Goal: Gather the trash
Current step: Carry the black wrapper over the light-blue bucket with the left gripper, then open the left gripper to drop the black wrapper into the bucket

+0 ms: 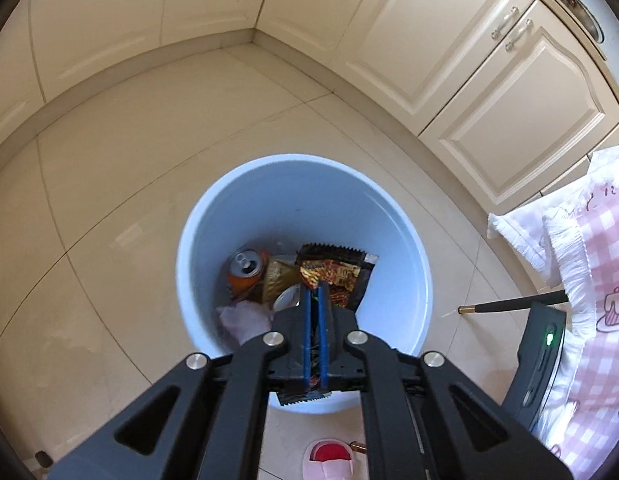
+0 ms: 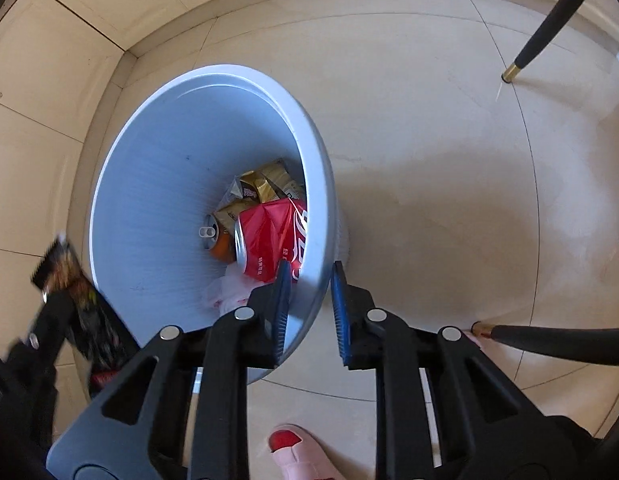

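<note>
At the centre of the left wrist view we see a dark snack wrapper (image 1: pixel 335 276) pinched between the pressed-together blue pads (image 1: pixel 307 332) of the left gripper (image 1: pixel 315 296), hanging over the mouth of a pale blue trash bin (image 1: pixel 213 208). The wrapper's serrated upper edge lies in the middle of the frame, and its other end pokes out below the pads. In the right wrist view the same wrapper (image 2: pixel 79 300) and left gripper (image 2: pixel 45 304) appear blurred at the lower left, beside the bin's rim (image 2: pixel 109 152).

Inside the bin we note an orange drink can (image 1: pixel 245 272), a crushed red cola can (image 2: pixel 275 236), gold foil packets (image 2: pixel 269 184) and what may be a crumpled tissue or thin bag (image 1: pixel 247 320), though the view is poor there.

The right gripper (image 2: pixel 309 276) is spread and empty, one pad over the bin's interior, the other over the beige floor tiles (image 2: pixel 429 140).

Outward, a pink slipper with a red patch (image 2: pixel 289 452) sits at the bottom centre, black chair legs with gold tips (image 2: pixel 533 44) at the right, a pink checked cloth (image 1: pixel 601 260) at the right edge, and cream cabinet doors (image 1: pixel 449 40) along the top.
</note>
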`<move>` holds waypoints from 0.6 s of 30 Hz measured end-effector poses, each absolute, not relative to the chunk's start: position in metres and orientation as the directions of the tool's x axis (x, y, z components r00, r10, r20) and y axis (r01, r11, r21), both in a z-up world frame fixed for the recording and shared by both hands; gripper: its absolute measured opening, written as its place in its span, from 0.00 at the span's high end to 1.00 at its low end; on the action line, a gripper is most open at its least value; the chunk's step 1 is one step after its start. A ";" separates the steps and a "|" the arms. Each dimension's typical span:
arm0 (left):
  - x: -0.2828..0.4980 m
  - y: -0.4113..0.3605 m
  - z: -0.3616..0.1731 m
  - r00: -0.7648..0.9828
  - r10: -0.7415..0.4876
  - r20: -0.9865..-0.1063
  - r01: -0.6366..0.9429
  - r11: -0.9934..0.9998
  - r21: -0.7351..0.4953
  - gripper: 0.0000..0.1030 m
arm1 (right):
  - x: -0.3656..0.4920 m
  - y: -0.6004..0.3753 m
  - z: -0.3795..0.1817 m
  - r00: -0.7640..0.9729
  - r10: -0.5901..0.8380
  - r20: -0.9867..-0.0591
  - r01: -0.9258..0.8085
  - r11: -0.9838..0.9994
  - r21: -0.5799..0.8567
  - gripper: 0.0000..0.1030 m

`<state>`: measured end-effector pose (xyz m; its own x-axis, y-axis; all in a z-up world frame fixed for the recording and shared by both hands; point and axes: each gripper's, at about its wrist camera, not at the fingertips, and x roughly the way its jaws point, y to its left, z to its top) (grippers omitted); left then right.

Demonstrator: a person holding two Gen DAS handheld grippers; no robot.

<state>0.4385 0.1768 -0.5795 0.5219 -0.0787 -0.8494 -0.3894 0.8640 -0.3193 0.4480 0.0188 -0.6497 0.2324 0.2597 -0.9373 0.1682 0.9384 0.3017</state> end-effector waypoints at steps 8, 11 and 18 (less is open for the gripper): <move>0.468 0.168 -0.594 0.487 -0.131 -0.863 -0.364 0.869 -0.337 0.94 | 0.454 0.017 -0.651 0.230 0.270 -0.935 0.169 0.935 0.312 0.80; 0.470 0.169 -0.591 0.504 -0.133 -0.854 -0.373 0.858 -0.353 0.38 | 0.455 0.014 -0.653 0.228 0.278 -0.933 0.167 0.933 0.318 0.80; 0.456 0.180 -0.584 0.476 -0.079 -0.876 -0.411 0.861 -0.300 0.34 | 0.458 0.011 -0.655 0.220 0.289 -0.932 0.154 0.933 0.326 0.80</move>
